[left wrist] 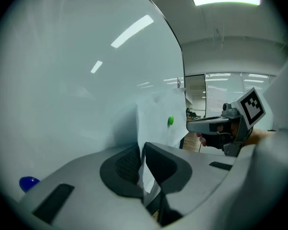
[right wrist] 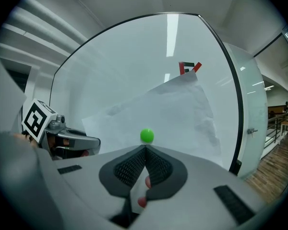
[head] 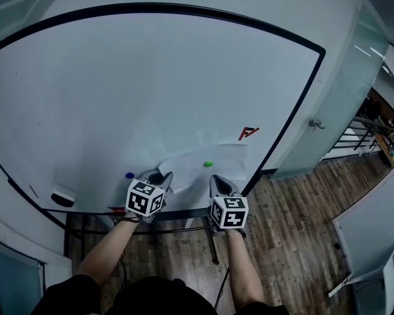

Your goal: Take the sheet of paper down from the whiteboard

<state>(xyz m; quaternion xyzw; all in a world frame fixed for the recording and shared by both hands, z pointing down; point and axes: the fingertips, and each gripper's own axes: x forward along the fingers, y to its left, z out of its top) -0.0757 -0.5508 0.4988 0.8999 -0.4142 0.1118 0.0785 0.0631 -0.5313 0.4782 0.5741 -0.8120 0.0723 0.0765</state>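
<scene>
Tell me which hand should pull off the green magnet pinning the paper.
Probably the right. The right tongs sit closed just below the green magnet, while the left tongs are clamped on the left edge of the paper and can steady it.

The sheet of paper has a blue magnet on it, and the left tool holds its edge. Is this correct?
Not quite: the right gripper view shows a green magnet on the sheet of paper, not a blue one. The left tool does hold its edge.
</scene>
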